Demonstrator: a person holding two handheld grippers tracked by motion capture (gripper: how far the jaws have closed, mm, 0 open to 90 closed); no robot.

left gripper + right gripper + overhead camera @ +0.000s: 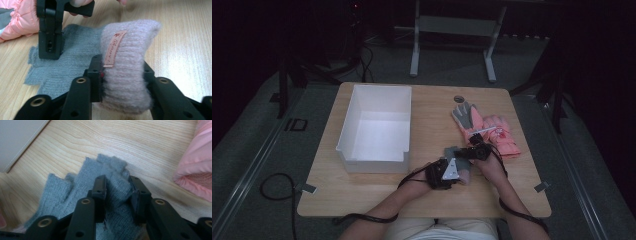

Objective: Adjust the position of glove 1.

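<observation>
Grey knit glove (75, 192) with pale pink cuff (127, 65), flat on wooden table (377, 192) near front edge, right of white bin (379, 125). Cuff pinched by left gripper (122, 72); finger end bunched, clamped by right gripper (117, 187). Just beyond, pink padded gloves (499, 135), probably a pair.

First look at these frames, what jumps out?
Near the front edge of the wooden table, both grippers clamp one grey knit glove: the left gripper squeezes its pale pink cuff, the right gripper pinches the grey finger end. A big white bin stands open at the table's left, and a pink padded glove pair lies at the right.
</observation>
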